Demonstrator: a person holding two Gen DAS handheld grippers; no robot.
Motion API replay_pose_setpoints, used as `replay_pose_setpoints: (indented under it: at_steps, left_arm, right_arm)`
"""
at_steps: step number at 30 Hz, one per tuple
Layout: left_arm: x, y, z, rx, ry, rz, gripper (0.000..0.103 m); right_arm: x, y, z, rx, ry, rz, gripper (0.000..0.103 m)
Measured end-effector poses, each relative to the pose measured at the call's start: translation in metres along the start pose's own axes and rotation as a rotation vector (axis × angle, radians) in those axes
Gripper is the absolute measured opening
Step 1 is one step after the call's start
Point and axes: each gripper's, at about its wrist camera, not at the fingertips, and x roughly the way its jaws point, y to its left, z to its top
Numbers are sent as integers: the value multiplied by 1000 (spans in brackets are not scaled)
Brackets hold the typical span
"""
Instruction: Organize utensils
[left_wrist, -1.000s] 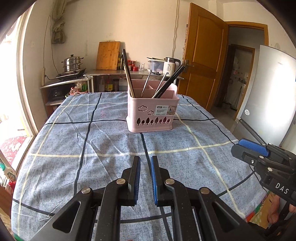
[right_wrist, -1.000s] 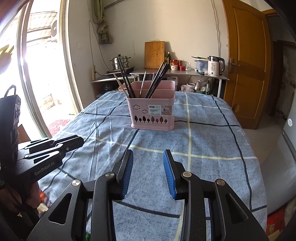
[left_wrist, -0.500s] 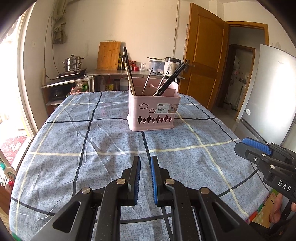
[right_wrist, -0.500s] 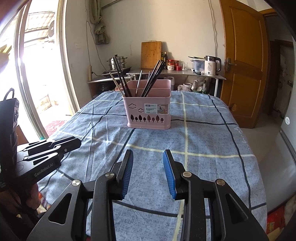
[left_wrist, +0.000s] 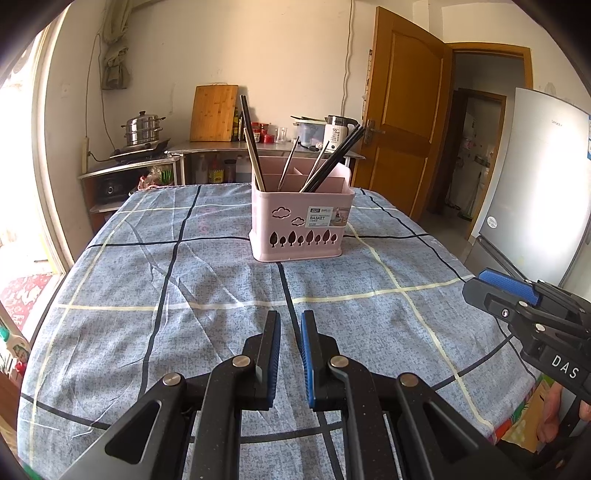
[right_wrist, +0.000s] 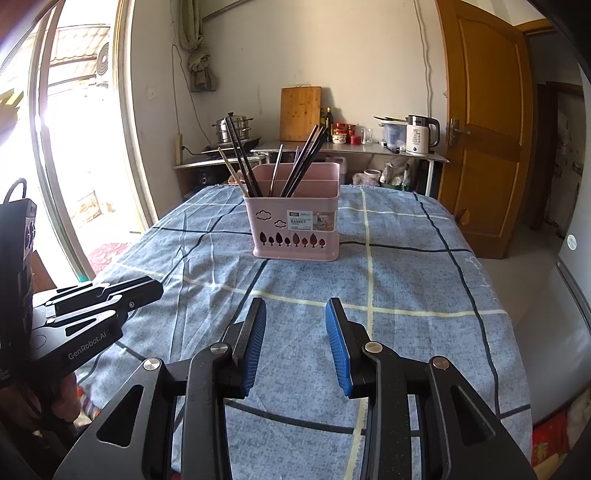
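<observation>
A pink utensil basket (left_wrist: 299, 225) stands upright near the middle of the table and shows again in the right wrist view (right_wrist: 295, 229). Dark chopsticks (left_wrist: 332, 158) and thin metal utensils lean in its compartments. My left gripper (left_wrist: 290, 317) hovers over the cloth well short of the basket, its blue pads almost together with nothing between them. My right gripper (right_wrist: 295, 306) is open and empty, also short of the basket. Each gripper appears from the side in the other's view: the right gripper (left_wrist: 491, 291) and the left gripper (right_wrist: 147, 291).
A blue checked cloth (left_wrist: 184, 280) covers the table. Behind it a counter carries a steamer pot (left_wrist: 142, 129), a cutting board (left_wrist: 212, 112) and a kettle (right_wrist: 419, 134). A wooden door (left_wrist: 402, 122) and a fridge (left_wrist: 543, 177) stand to the right. A glass door (right_wrist: 74, 147) is at the left.
</observation>
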Motion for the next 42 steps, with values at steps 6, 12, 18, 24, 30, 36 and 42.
replay_pose_setpoints:
  at_steps: [6,12,18,24,30,36,42]
  left_arm:
    - [-1,0,-1,2,-1,-1,10]
    - [-2,-1,-1,2,-2,-3,10]
    - [-4,-2,-1,6,-2,-5,10]
    - [-5,-3,-1,2,-1,-5,10]
    - [-5,-3,-1,2,0,-5,10]
    - [-4,-3,-2,3,4,-9,10]
    - [-4,-4,-2,7,1,-9,10]
  right_arm:
    - [-2,2,0,-6,-2,0,35]
    - [-3,5,0,-10,-5,0,35]
    - [-4,5,0,-9,-7,-1,35]
    - [-5,6,0,-11,-8,-2,35]
    - [-5,6,0,-10,-7,-1,35]
    - [-5,6,0,-7,-10,-2,35]
    - [-6,6,0,-7,-13,-1,35]
